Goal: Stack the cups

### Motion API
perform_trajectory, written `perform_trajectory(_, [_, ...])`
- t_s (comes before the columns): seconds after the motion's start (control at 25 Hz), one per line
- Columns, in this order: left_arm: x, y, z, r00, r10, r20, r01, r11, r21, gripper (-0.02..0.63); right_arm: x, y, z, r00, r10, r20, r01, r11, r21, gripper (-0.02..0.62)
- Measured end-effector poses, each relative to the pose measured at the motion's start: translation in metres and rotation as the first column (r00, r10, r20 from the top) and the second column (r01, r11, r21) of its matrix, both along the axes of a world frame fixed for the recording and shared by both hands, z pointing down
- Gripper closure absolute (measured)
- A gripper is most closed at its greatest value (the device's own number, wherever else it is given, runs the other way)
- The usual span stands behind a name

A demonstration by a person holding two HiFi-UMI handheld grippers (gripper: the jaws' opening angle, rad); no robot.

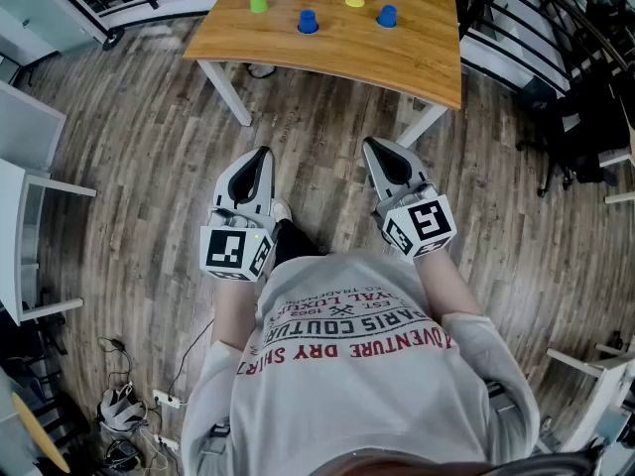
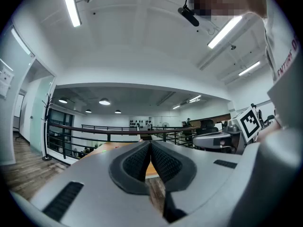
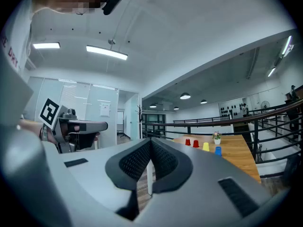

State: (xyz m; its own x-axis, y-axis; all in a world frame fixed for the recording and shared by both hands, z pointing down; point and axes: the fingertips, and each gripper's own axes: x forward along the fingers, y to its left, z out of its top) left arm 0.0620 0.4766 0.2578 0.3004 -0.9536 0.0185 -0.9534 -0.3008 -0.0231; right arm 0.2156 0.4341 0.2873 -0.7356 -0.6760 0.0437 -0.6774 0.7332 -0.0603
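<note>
Totalling 6 cups (image 1: 308, 21): 2 red, 2 blue, 1 yellow, 1 green.

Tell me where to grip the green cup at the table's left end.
Grip the green cup across its side wall, coming in from the table's near edge. It stands alone, seemingly rim down, and nothing blocks that side.

We have open floor (image 1: 327, 157) ahead; at 12 o'clock the table (image 1: 417, 58) and its cups (image 1: 308, 21) block us.

the left gripper (image 2: 150, 143), jaws together and empty, faces a wooden table (image 2: 111, 147).
</note>
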Motion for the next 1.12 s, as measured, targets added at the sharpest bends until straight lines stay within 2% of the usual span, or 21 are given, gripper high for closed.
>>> perform_trajectory(0.48, [0.003, -0.003, 0.002, 1.000, 0.008, 0.019, -0.008, 1.000, -0.020, 0.589, 0.000, 0.005, -0.002, 1.000, -0.006, 0.029, 0.006, 1.000, 0.004, 0.569])
perform_trajectory(0.64, [0.008, -0.005, 0.006, 0.999, 0.017, 0.030, -0.016, 0.999, -0.036, 0.589, -0.001, 0.002, -0.006, 1.000, -0.012, 0.024, 0.011, 0.999, 0.046, 0.563])
perform_trajectory(0.68, [0.008, -0.007, 0.006, 0.999, 0.016, 0.032, -0.015, 0.999, -0.039, 0.589, -0.001, -0.001, -0.007, 1.000, -0.009, 0.013, 0.008, 0.999, 0.051, 0.548])
perform_trajectory(0.76, [0.008, -0.009, 0.006, 0.999, 0.013, 0.037, -0.012, 0.999, -0.044, 0.589, -0.004, -0.009, -0.006, 1.000, -0.014, -0.003, 0.014, 0.999, 0.041, 0.396])
perform_trajectory(0.8, [0.008, -0.011, 0.006, 0.999, 0.011, 0.041, -0.009, 0.999, -0.047, 0.589, -0.005, -0.014, -0.006, 1.000, -0.017, -0.006, 0.018, 0.999, 0.030, 0.364])
perform_trajectory(0.92, [-0.002, -0.019, 0.006, 0.999, -0.001, 0.051, 0.003, 0.999, -0.054, 0.589, -0.011, -0.030, -0.004, 1.000, -0.012, 0.002, 0.012, 1.000, 0.003, 0.364])
perform_trajectory(1.12, [-0.041, -0.053, 0.013, 0.999, -0.033, 0.034, 0.035, 0.998, -0.061, 0.589, -0.039, -0.066, 0.005, 1.000, -0.005, 0.021, 0.006, 1.000, -0.030, 0.364])
